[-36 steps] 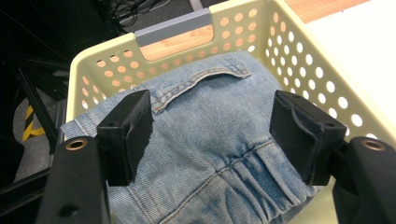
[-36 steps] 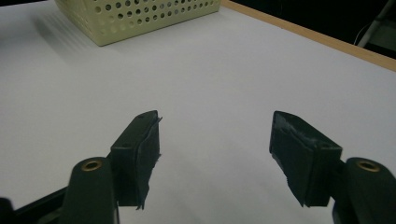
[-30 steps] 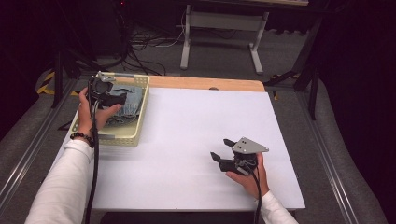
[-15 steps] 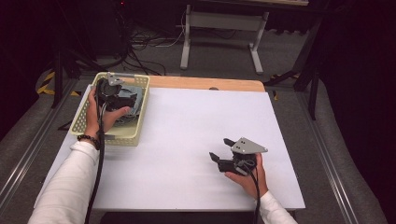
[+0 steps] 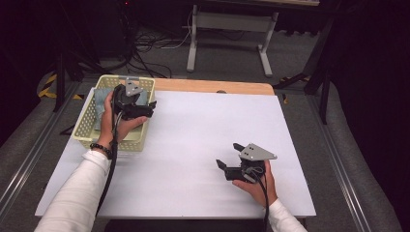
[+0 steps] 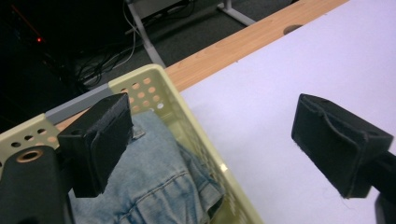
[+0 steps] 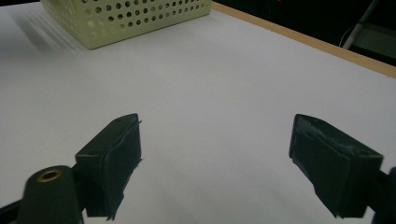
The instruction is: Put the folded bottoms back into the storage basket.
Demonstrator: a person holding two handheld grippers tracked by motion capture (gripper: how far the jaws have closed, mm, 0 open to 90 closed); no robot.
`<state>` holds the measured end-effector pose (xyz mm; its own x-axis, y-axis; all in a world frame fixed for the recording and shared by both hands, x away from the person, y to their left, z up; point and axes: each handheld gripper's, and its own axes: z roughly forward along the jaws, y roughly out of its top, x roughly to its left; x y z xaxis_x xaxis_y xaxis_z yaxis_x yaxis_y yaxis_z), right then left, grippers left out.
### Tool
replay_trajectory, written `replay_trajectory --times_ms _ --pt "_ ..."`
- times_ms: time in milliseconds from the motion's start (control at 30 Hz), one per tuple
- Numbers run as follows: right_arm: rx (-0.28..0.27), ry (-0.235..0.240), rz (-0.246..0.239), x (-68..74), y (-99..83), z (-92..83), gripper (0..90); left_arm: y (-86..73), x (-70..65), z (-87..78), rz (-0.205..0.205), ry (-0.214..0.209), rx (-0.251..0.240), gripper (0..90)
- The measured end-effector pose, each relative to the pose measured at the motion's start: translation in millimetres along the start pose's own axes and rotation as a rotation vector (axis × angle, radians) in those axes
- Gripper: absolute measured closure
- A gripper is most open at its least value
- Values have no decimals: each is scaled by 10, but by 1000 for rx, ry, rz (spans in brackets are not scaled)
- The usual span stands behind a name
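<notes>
The left gripper [image 5: 145,109] has moved from inside the basket [image 5: 87,126] toward its right rim, jaws just opened wide, empty. Jeans [image 6: 154,186] lie inside (denim seams clear in the left gripper view). The right gripper [image 5: 231,159] hovers over the surface [image 5: 193,135], jaws likewise just opened wide, empty.

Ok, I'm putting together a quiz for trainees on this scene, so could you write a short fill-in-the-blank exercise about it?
1. The folded denim garment lies inside the pale yellow ____.
2. The left claw hovers over the basket with its jaws ____ and nothing between them.
3. The right claw, also open, is held above the ____ table cover.
4. The basket's walls are full of small round ____.

Missing words: basket; open; white; holes
</notes>
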<state>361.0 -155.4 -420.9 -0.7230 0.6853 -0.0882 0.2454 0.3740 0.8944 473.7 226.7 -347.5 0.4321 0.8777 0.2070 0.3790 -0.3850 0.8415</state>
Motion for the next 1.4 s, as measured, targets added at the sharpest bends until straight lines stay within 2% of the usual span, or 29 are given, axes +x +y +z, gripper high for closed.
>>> replay_trajectory --times_ms 433,600,733,1233,1400 --pt "5 -1 4 20 -1 20 107 20 -202 -43 31 -52 -39 116" --pt "-5 1 10 22 -1 18 87 10 -266 -58 28 -82 -49 110" --pt "-8 0 2 26 2 13 62 0 -323 -78 44 -92 -57 107" --pt "-16 -12 -16 56 6 8 67 -44 -559 -171 93 -147 -90 96" --pt "-19 -13 -16 59 7 4 67 -73 -606 -179 93 -167 -97 94"
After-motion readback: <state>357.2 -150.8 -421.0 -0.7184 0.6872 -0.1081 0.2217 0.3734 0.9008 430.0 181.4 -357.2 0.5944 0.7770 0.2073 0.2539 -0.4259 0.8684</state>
